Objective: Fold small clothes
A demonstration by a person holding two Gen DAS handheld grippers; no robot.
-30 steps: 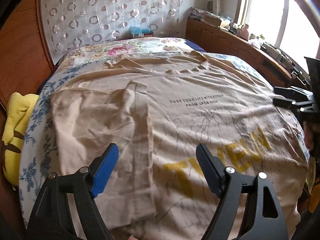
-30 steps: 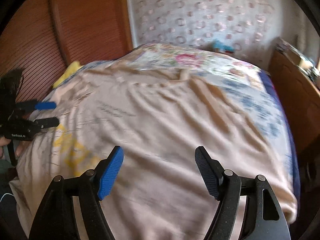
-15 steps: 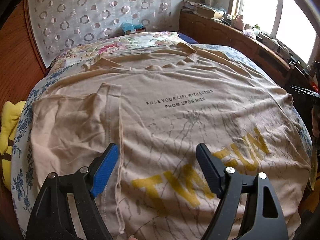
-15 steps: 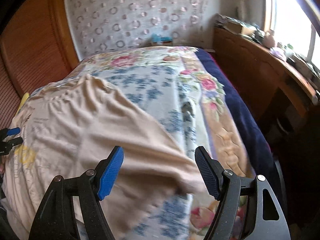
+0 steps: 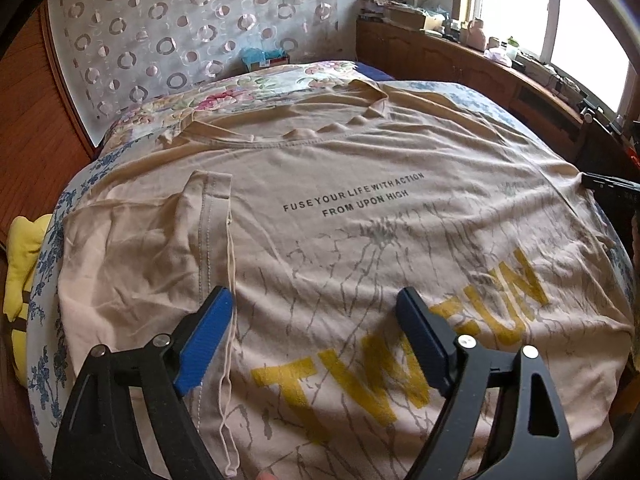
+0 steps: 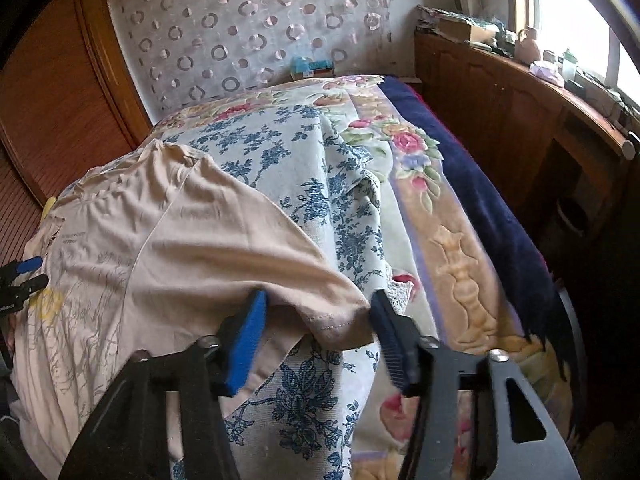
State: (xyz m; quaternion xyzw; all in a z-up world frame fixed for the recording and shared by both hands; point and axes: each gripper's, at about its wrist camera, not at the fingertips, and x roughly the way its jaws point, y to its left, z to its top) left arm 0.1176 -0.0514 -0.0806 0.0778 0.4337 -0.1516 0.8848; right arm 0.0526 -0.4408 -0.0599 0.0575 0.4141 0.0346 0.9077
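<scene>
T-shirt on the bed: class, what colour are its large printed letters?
Yellow, on the beige T-shirt; the left wrist view shows them best.

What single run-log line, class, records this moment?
right gripper: jaws just closing, sleeve between them | left gripper: jaws just opened wider, empty, over t-shirt front

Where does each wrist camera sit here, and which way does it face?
Left wrist: behind the left tongs, angled down at the T-shirt; open jaws over its print.
Right wrist: behind the right tongs, facing the sleeve between its jaws, which have just been closing; pads not clearly pressing.
Shared: the T-shirt, floral bedspread, circle-patterned curtain; each shows the other tongs at its edge.
</scene>
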